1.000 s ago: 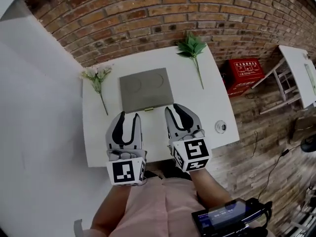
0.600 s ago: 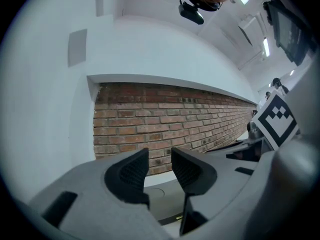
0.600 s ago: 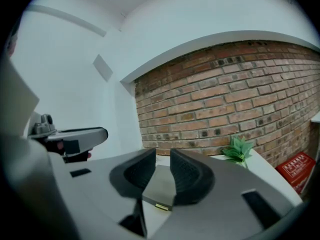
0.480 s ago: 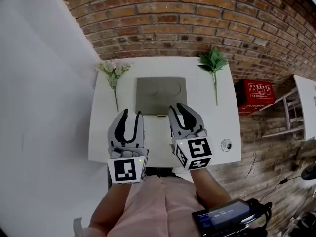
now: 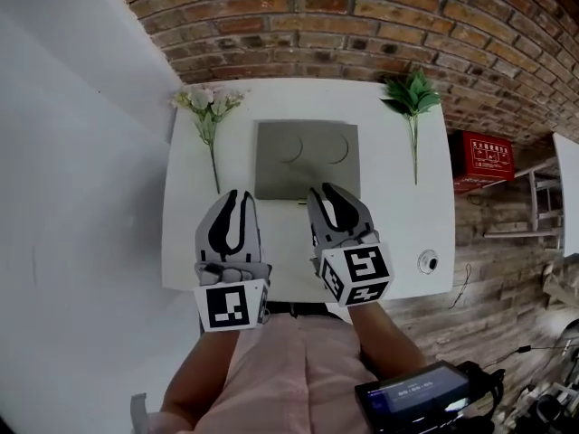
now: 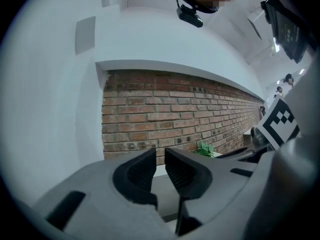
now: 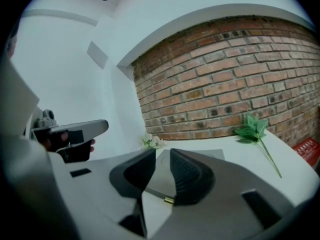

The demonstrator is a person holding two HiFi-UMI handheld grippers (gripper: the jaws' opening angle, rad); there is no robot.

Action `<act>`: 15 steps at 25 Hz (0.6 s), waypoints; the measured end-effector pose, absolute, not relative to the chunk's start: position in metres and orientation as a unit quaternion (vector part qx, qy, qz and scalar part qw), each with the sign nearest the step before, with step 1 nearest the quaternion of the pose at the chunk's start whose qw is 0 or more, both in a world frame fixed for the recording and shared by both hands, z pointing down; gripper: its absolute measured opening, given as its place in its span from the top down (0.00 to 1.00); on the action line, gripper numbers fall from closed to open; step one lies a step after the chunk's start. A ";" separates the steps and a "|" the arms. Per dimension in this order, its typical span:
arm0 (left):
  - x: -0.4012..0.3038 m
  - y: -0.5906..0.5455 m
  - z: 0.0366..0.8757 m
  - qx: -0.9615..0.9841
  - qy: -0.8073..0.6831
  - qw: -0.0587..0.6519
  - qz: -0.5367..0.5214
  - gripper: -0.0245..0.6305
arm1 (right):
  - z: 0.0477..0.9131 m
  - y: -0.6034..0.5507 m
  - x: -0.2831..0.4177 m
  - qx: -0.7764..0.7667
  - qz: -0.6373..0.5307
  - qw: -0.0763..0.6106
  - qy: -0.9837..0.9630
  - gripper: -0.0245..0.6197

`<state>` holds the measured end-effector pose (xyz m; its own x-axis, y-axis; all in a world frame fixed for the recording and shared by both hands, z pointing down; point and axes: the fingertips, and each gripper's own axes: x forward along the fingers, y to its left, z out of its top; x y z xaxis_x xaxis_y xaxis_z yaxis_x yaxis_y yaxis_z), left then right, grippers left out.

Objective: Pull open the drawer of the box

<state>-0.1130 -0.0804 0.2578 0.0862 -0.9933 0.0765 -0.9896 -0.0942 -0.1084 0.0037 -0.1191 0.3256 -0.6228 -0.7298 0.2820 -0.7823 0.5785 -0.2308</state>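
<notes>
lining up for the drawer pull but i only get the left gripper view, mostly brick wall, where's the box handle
Observer: The small brass handle sits mid near edge of the grey box, beside the right tongs in the head view.
Operator: right tongs on it yet
Observer: No. The right gripper view shows their jaws apart, nothing between the pads; the handle shows low in the gap, untouched.
Operator: anything left of the box
Observer: A white flower stem lies there, apart from the box.
</notes>
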 end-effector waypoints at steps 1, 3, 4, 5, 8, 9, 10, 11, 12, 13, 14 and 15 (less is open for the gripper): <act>-0.113 -0.084 0.262 -0.738 0.671 0.011 -0.069 0.89 | 0.332 -0.121 0.004 0.429 0.175 0.083 -0.883 0.81; -0.113 -0.092 0.270 -0.741 0.668 0.009 -0.070 0.93 | 0.347 -0.124 0.004 0.430 0.186 0.093 -0.878 0.81; -0.113 -0.095 0.274 -0.743 0.666 0.009 -0.071 0.93 | 0.356 -0.124 0.003 0.430 0.193 0.099 -0.876 0.81; -0.114 -0.097 0.278 -0.744 0.664 0.008 -0.072 0.93 | 0.365 -0.123 0.003 0.430 0.200 0.106 -0.874 0.81; -0.118 -0.102 0.292 -0.748 0.659 -0.004 -0.083 0.93 | 0.394 -0.118 0.000 0.429 0.226 0.126 -0.866 0.81; -0.121 -0.102 0.298 -0.748 0.658 -0.009 -0.086 0.93 | 0.403 -0.116 -0.001 0.429 0.235 0.131 -0.862 0.81; -0.123 -0.103 0.303 -0.747 0.658 -0.013 -0.088 0.93 | 0.412 -0.113 -0.002 0.428 0.245 0.137 -0.859 0.81; -0.126 -0.103 0.308 -0.747 0.659 -0.017 -0.091 0.93 | 0.421 -0.110 -0.003 0.428 0.255 0.141 -0.856 0.81; -0.129 -0.103 0.313 -0.746 0.659 -0.021 -0.094 0.93 | 0.429 -0.108 -0.004 0.427 0.266 0.145 -0.852 0.81; -0.131 -0.104 0.317 -0.746 0.659 -0.025 -0.097 0.93 | 0.437 -0.106 -0.005 0.427 0.276 0.148 -0.849 0.81; -0.133 -0.104 0.321 -0.746 0.658 -0.029 -0.099 0.93 | 0.443 -0.104 -0.006 0.426 0.286 0.150 -0.845 0.81; -0.135 -0.104 0.325 -0.746 0.658 -0.032 -0.101 0.93 | 0.449 -0.102 -0.006 0.426 0.297 0.151 -0.841 0.81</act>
<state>-0.1347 -0.1044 0.3255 0.1143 -0.9746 0.1926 -0.9876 -0.1324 -0.0839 -0.0063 -0.1016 0.4488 -0.5914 -0.6268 0.5072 -0.8063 0.4603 -0.3714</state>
